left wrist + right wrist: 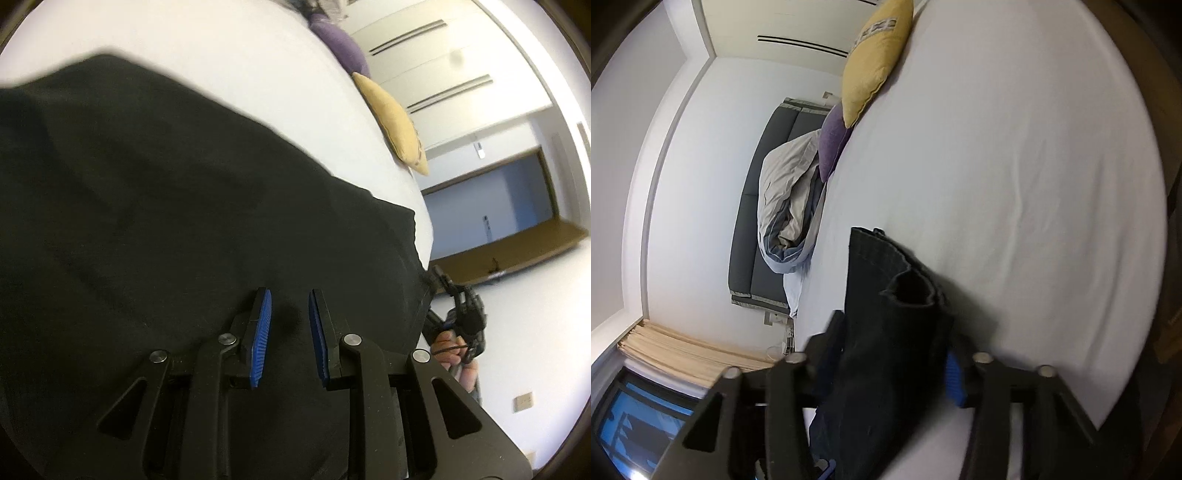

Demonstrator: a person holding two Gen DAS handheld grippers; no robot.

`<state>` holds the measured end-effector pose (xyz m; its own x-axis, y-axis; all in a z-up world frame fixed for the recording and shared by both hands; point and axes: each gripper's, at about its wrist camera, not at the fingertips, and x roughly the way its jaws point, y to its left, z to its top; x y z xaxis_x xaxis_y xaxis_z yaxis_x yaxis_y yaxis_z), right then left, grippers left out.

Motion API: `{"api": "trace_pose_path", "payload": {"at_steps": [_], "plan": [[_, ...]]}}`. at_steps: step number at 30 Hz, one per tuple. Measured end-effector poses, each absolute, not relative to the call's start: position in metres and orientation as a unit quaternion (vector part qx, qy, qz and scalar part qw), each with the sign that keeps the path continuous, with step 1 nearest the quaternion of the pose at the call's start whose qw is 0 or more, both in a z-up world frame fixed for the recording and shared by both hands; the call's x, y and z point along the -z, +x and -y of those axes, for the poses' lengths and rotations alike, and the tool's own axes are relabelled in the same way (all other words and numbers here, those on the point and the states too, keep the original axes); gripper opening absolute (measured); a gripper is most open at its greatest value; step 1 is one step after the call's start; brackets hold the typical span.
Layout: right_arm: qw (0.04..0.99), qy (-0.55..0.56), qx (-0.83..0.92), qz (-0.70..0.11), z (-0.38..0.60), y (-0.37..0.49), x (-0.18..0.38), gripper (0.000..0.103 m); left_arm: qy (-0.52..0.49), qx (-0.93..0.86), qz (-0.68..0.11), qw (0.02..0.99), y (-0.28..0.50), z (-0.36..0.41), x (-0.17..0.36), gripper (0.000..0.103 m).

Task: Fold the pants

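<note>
- The left gripper (pixel 290 310) hangs just above the black pants (pixel 166 221), its blue pads (pixel 261 336) a narrow gap apart with nothing pinched between them: released.
- The right gripper (pixel 894 354) is clenched on a bunched fold of the pants (pixel 886 314); the cloth fills the space between its fingers and hides most of the left one.
- The pants lie spread on the white bed (pixel 1015 166), at its near edge.
- A yellow pillow (pixel 877 55) and a purple pillow (pixel 833 140) sit at the far side of the bed.
</note>
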<state>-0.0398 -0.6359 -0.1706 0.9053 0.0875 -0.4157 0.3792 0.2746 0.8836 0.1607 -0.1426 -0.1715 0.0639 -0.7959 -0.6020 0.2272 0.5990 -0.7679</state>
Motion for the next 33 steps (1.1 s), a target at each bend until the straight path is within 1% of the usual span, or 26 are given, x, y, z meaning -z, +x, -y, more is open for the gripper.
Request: {"api": "trace_pose_path", "payload": {"at_steps": [2,3,8,12,20,23,25,26,29,32,33], "plan": [[0.766,0.603,0.102,-0.198,0.638,-0.040,0.178,0.015,-0.284,0.368,-0.581,0.668,0.168,0.134,0.179,0.020],[0.765,0.605,0.103,-0.195,0.638,-0.042,0.180,0.012,-0.291,0.366,-0.586,0.661,0.170,0.132,0.182,0.019],[0.770,0.598,0.112,-0.193,0.634,-0.048,0.181,0.010,-0.262,0.369,-0.577,0.680,0.164,0.142,0.181,0.018],[0.773,0.590,0.119,-0.198,0.634,-0.048,0.179,0.010,-0.269,0.372,-0.577,0.676,0.165,0.146,0.183,0.018],[0.780,0.576,0.131,-0.206,0.633,-0.052,0.176,0.009,-0.270,0.379,-0.569,0.678,0.162,0.119,0.181,0.018],[0.786,0.563,0.143,-0.212,0.630,-0.051,0.171,0.009,-0.274,0.374,-0.571,0.677,0.163,0.121,0.183,0.013],[0.789,0.553,0.154,-0.217,0.628,-0.050,0.166,0.009,-0.280,0.370,-0.574,0.674,0.164,0.119,0.185,0.008],[0.792,0.546,0.161,-0.220,0.626,-0.049,0.162,0.009,-0.282,0.369,-0.576,0.673,0.165,0.119,0.187,0.007],[0.818,0.489,0.182,-0.242,0.610,-0.038,0.137,0.009,-0.289,0.370,-0.577,0.668,0.166,0.116,0.189,0.007],[0.877,0.352,0.166,-0.282,0.561,-0.008,0.092,0.009,-0.292,0.372,-0.575,0.668,0.166,0.113,0.190,0.007],[0.901,0.274,0.139,-0.305,0.525,0.009,0.074,0.010,-0.294,0.372,-0.575,0.667,0.167,0.112,0.191,0.006]]}}
